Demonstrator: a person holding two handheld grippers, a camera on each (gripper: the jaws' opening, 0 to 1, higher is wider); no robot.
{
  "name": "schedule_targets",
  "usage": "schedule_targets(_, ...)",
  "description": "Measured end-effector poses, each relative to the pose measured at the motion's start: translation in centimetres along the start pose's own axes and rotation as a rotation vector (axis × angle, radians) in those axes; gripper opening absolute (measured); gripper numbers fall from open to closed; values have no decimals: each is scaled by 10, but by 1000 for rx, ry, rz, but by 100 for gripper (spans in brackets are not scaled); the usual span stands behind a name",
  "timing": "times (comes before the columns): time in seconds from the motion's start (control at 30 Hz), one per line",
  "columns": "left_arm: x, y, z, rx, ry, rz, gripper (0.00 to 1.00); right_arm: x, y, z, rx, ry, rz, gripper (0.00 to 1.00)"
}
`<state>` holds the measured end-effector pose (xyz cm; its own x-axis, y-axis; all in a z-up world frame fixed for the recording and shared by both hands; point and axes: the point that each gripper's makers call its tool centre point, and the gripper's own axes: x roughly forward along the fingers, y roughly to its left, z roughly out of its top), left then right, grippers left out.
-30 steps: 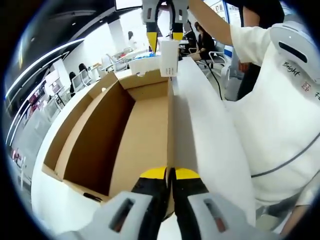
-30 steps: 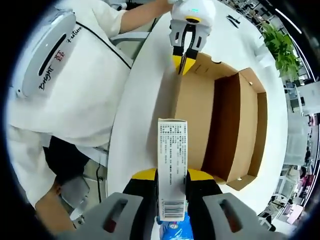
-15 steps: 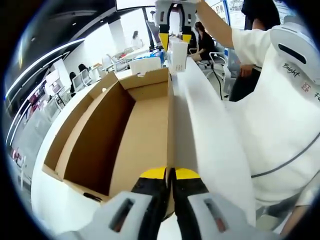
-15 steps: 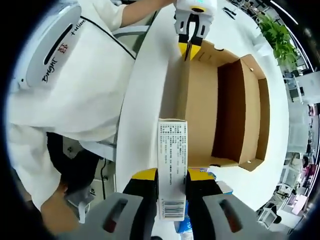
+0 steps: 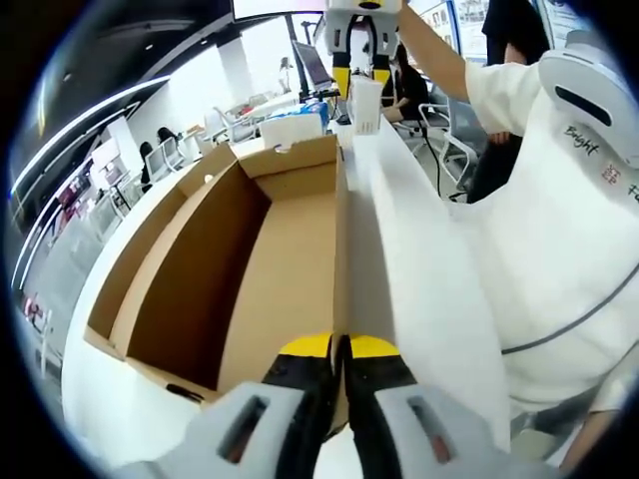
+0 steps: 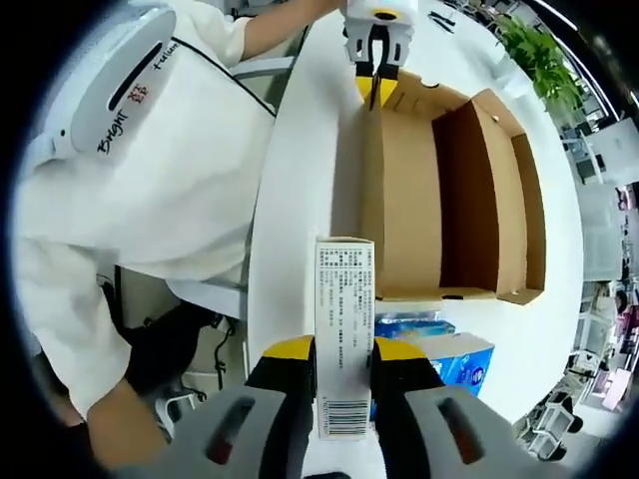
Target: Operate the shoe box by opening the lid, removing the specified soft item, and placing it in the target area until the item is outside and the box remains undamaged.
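Note:
The open brown cardboard shoe box [image 5: 250, 269] lies on a white table, its inside bare. My left gripper [image 5: 337, 347] is shut on the thin edge of the box's long side wall; in the right gripper view it shows at the box's far end [image 6: 376, 90]. My right gripper [image 6: 343, 349] is shut on a tall white carton [image 6: 344, 309] printed with text and a barcode. It holds the carton in the air off the near end of the box [image 6: 409, 200]. In the left gripper view, the right gripper [image 5: 359, 72] and carton [image 5: 366, 105] hang beyond the box's far end.
Blue and white soft packs [image 6: 449, 354] lie on the table just past the box's end, also visible as soft packs [image 5: 292, 128]. A person in a white shirt [image 6: 150, 180] stands along the table's edge [image 5: 419, 269]. A potted plant [image 6: 539, 55] stands far off.
My right gripper has carried the white carton away from the box, past its end and nearer the blue packs. The left gripper keeps its hold on the box wall, unmoved.

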<state>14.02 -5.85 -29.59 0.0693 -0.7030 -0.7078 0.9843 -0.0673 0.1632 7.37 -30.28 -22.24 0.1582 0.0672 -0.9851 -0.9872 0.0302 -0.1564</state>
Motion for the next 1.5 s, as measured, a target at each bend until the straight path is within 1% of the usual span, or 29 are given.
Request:
schedule_targets(0.1,0,0,0,0,-1,-1,3,-1,3,-14,33,24,8,19)
schedule_targets(0.17,0,1,0,-3,-1,0,3,-4,4,-20,46,25,0,19)
schedule_targets(0.33,0,1,0,-1,1,0,3,-10,9,-29,64,15,-4,19)
schedule_targets(0.47,1,0,0,-2,4,-1,3,-21,10,-42,95,25,-26,19)
schedule_targets(0.6,0,0,0,-3,1,-4,3,-23,15,-46,96,22,-13,19)
schedule_targets(0.73,0,0,0,-3,0,-3,3,-16,15,-50,99,17,-3,19)
schedule_targets(0.9,0,0,0,-5,1,-3,3,-1,15,-60,111,32,6,19)
schedule_targets(1.13,0,0,1,-11,2,-4,3,25,17,-68,125,18,21,19)
schedule_targets(1.27,0,0,0,-12,3,-5,3,33,20,-70,109,7,19,19)
schedule_targets(1.4,0,0,0,-8,2,-8,3,42,17,-70,115,-14,0,20)
schedule_targets(1.5,1,0,0,-1,6,-6,2,51,17,-76,129,2,-2,20)
